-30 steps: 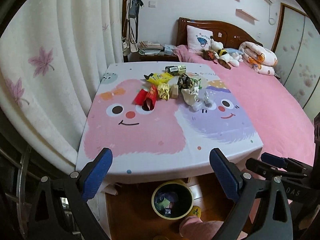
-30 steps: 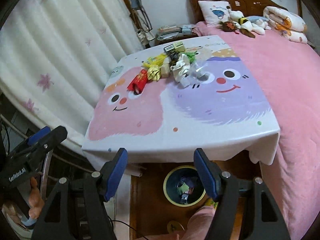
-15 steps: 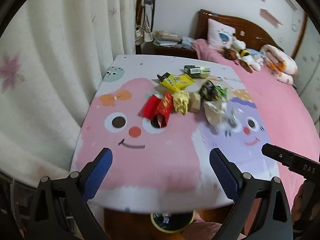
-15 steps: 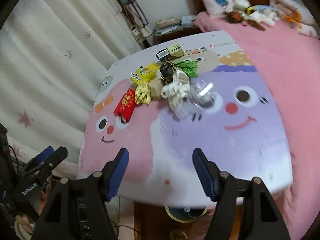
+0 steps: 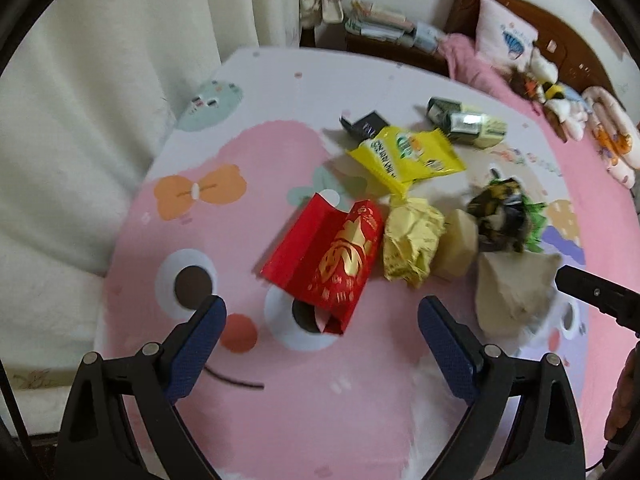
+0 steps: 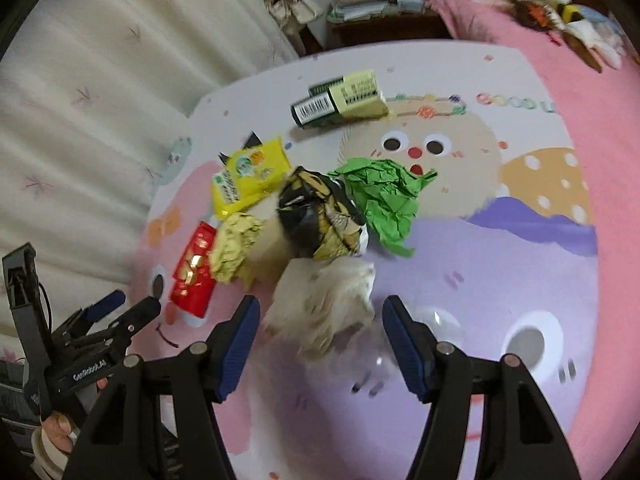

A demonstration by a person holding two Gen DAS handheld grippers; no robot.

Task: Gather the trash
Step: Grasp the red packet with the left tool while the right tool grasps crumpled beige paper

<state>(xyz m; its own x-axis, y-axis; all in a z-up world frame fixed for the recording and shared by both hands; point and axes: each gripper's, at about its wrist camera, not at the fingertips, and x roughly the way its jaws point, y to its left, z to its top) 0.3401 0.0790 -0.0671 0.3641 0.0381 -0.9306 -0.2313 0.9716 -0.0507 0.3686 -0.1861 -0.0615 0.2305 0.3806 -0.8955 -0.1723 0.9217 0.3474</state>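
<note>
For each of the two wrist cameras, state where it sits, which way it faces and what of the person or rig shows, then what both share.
Left wrist: rides the left tongs, angled steeply down at the red packet; own open blue pads frame it, right tongs' tip at right edge.
Right wrist: rides the right tongs, angled steeply down at the crumpled beige paper; own open pads show, plus left tongs and hand lower left.
Shared: yellow snack bag, red packet, beige paper, cartoon tablecloth.

Trash pile (image 5: 412, 220) on table (image 5: 280, 420) (bed (image 6: 592, 80) behind)
</note>
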